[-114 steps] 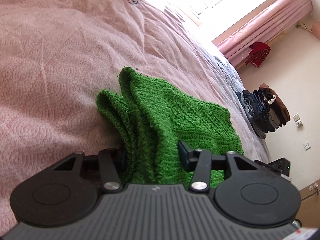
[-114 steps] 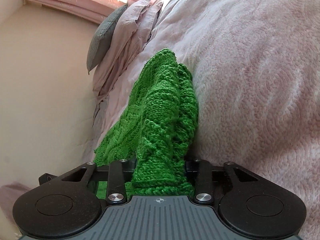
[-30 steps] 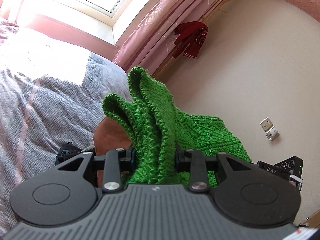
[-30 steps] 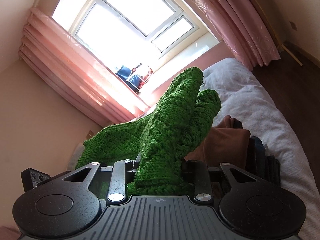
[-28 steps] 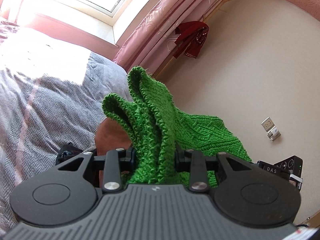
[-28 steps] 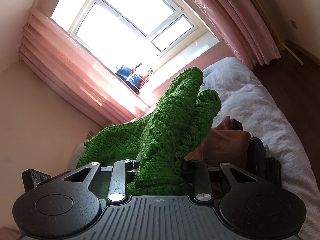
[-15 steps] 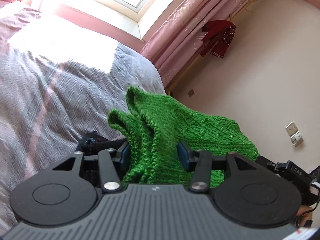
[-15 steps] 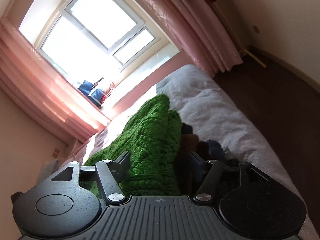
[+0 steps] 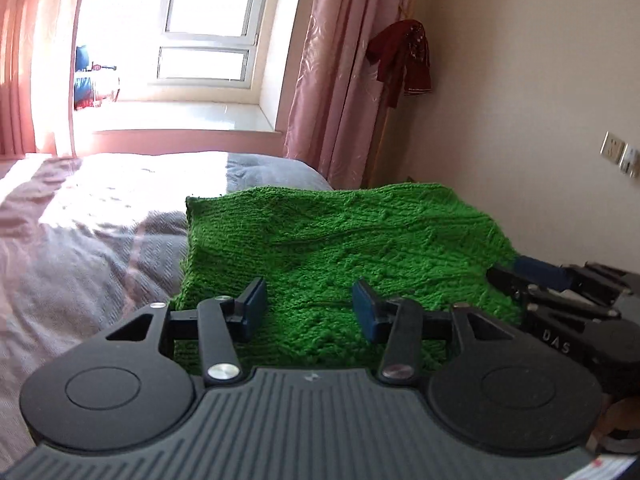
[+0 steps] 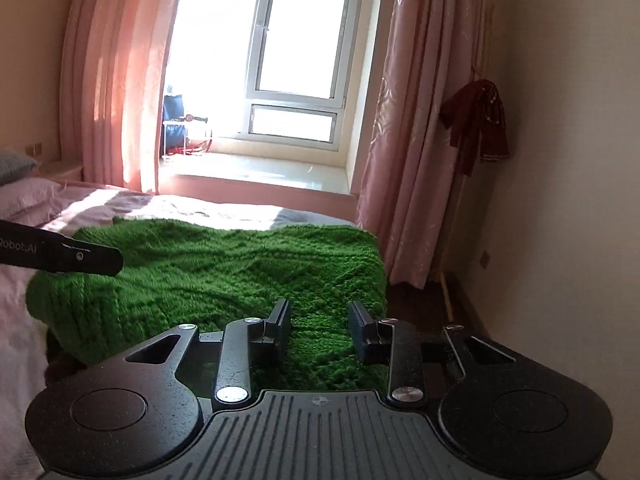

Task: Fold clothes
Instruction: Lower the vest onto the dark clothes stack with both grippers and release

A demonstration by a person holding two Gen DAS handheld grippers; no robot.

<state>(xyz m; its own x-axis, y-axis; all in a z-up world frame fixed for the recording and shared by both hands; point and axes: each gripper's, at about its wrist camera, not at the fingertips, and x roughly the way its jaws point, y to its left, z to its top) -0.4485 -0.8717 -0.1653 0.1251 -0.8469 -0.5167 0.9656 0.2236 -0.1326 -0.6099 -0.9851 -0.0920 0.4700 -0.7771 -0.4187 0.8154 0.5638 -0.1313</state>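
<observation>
The folded green knitted sweater lies spread flat on top of a pile near the bed's foot end, and it fills the middle of the right wrist view too. My left gripper hovers just over its near edge, open, pads apart with only the knit surface below them. Over the sweater's right side my right gripper has its jaws closing, and no cloth is pinched between them. Each gripper shows in the other's view: the right gripper at the sweater's right edge, the left gripper at its left edge.
The bed with its pink-grey cover stretches left towards the sunlit window. Pink curtains and a red garment hang by the right wall. A brown item peeks from under the sweater. Pillows lie far left.
Both grippers have let go of the bunched sweater, which now lies flat on the pile. Both views have rolled level, and the jaws stand apart above the knit.
</observation>
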